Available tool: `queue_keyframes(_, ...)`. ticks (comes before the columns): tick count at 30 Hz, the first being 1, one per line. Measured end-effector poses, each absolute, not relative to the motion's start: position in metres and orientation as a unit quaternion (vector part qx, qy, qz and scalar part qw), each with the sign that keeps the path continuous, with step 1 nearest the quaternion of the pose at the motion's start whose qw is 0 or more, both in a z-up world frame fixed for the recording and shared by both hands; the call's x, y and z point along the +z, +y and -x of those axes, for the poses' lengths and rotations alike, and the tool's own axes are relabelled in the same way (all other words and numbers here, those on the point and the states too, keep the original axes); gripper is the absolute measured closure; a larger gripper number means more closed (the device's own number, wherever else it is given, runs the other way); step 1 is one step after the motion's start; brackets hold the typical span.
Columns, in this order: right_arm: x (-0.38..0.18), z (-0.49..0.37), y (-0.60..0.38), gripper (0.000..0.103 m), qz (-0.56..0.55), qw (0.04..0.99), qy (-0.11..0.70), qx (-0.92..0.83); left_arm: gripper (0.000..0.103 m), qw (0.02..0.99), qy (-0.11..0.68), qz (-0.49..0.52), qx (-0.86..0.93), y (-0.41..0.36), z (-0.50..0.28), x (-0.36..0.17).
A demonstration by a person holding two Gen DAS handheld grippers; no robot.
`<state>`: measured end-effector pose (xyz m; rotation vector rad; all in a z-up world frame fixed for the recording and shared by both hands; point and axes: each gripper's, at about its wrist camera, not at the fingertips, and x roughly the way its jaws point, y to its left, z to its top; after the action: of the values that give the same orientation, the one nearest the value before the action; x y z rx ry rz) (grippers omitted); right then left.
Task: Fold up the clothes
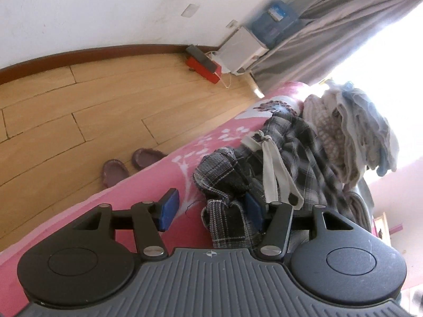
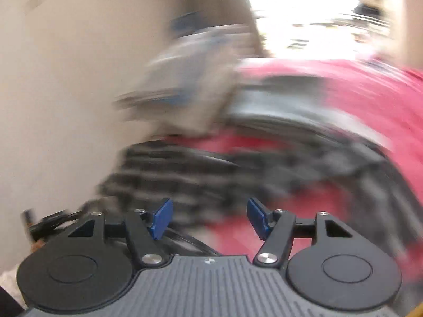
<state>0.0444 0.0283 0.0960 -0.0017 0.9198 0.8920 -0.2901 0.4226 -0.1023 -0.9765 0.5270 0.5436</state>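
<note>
Plaid garment [image 1: 238, 174] lies bunched on the pink bed [image 1: 148, 185], its hem between the left gripper [image 1: 210, 210] jaws, apart; blurred right gripper [image 2: 208, 218], jaws apart and empty, is farther.

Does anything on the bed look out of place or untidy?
Yes. A dark plaid garment lies crumpled at the edge of the pink bed cover, its white ties hanging loose. Behind it a pile of pale clothes sits unsorted. The right wrist view is too blurred to add anything.
</note>
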Motion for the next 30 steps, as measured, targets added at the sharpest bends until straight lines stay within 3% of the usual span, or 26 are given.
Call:
queue_keyframes(4,0.08,-0.061,0.175,0.036,0.038,0.735,0.467,0.49,0.048,0.818,0.225,0.468,0.247,0.424,0.299,-0.099)
queue_keyframes(8,0.044,-0.062,0.302,0.033,0.045,0.698,0.506,0.505,0.039,0.811,0.19,0.495,0.248,0.432,0.313,-0.1)
queue_keyframes(10,0.025,-0.063,0.354,0.027,0.035,0.693,0.523,0.495,0.039,0.816,0.19,0.485,0.252,0.433,0.312,-0.1)
queue_keyframes(14,-0.014,-0.065,0.432,0.026,0.078,0.687,0.56,0.456,0.04,0.829,0.219,0.447,0.256,0.43,0.298,-0.099)
queue_keyframes(18,-0.041,-0.054,0.465,0.026,0.186,0.696,0.569,0.395,0.04,0.851,0.242,0.399,0.239,0.42,0.285,-0.095)
queue_keyframes(26,-0.067,-0.04,0.469,0.02,0.239,0.689,0.572,0.376,0.041,0.855,0.271,0.371,0.242,0.417,0.26,-0.101)
queue_keyframes(30,-0.067,-0.043,0.464,0.034,0.245,0.698,0.562,0.371,0.054,0.852,0.26,0.374,0.257,0.418,0.259,-0.102)
